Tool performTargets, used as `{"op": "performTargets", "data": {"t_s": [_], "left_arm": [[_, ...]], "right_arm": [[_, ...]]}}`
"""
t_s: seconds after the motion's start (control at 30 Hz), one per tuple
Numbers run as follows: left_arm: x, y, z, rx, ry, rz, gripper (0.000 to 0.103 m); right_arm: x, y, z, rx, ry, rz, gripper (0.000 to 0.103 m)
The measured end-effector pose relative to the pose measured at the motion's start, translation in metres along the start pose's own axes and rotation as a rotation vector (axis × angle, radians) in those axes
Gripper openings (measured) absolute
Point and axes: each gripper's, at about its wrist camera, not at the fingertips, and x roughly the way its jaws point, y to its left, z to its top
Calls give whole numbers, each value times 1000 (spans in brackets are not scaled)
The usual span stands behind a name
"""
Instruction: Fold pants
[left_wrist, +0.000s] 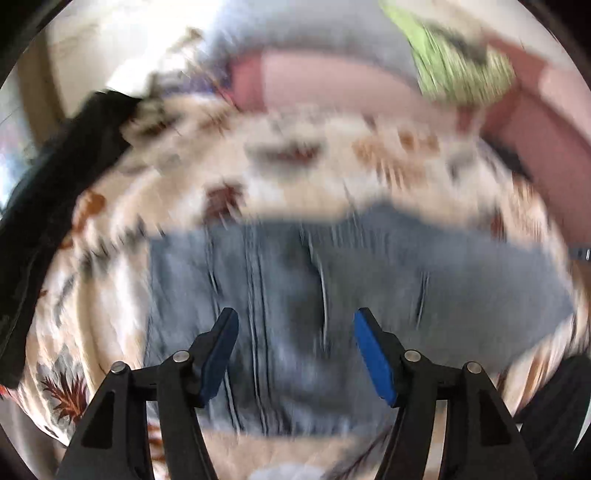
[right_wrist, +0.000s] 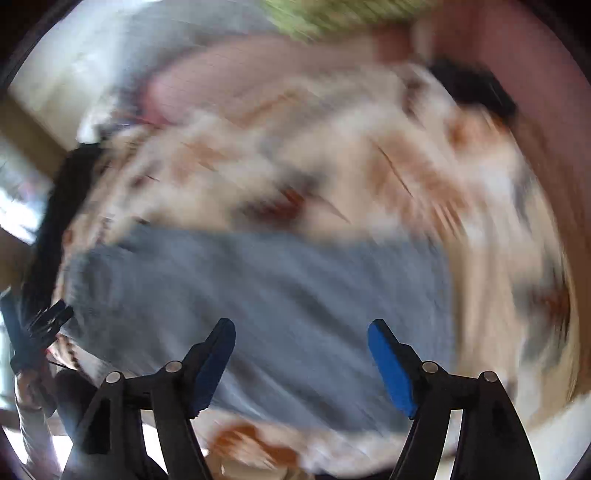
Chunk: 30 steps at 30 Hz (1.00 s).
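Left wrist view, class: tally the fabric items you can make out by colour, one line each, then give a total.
Blue denim pants: 1
Cream floral bedsheet: 1
Green cloth: 1
Black garment: 1
Pink cushion or bolster: 1
Total: 5
Heavy motion blur; identities beyond colour are uncertain.

no legible txt, frames too blurry

Both wrist views above pants (left_wrist: 332, 288) (blurred)

Both views are smeared by motion blur. The pants (left_wrist: 332, 288) show no legible seams or fold edges, and the bedspread (left_wrist: 332, 162) pattern is indistinct. The green item (left_wrist: 458, 62) beyond cannot be identified.
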Motion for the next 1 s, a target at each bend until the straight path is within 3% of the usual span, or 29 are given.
{"op": "performTargets", "data": {"t_s": [0.07, 0.13, 0.2, 0.23, 0.3, 0.37, 0.4, 0.47, 0.5, 0.63, 0.73, 0.83, 0.9, 1.0], "left_arm": [[6, 8, 6, -95, -47, 20, 72], [31, 17, -4, -154, 22, 49, 73], [63, 24, -20, -177, 128, 80, 72], [66, 26, -28, -156, 89, 91, 75], [62, 16, -33, -76, 48, 139, 75], [63, 19, -32, -93, 50, 131, 75], [64, 21, -33, -94, 49, 123, 76], [62, 21, -35, -93, 40, 113, 76], [62, 22, -36, -88, 37, 116, 76], [60, 14, -37, -73, 29, 139, 76], [64, 12, -36, -57, 27, 150, 76], [63, 13, -38, -50, 20, 146, 76], [62, 14, -38, -53, 17, 142, 76], [62, 14, -38, -57, 16, 144, 76]], "right_arm": [[17, 50, 25, -107, -11, 64, 77], [57, 107, 48, -204, 34, 110, 77], [103, 157, 67, -321, 75, 96, 69], [122, 172, 73, -362, 89, 82, 66], [171, 191, 80, -403, 168, 34, 48], [201, 201, 77, -423, 229, 29, 44], [221, 210, 73, -460, 274, 28, 26], [222, 222, 67, -518, 254, 3, 11], [212, 231, 65, -565, 200, -30, 3], [201, 233, 70, -579, 76, -126, 2], [225, 231, 62, -595, 90, -202, 2], [221, 218, 71, -465, 64, -130, 5], [195, 204, 77, -344, 20, -100, 12], [151, 198, 66, -284, -22, -17, 13]]}}
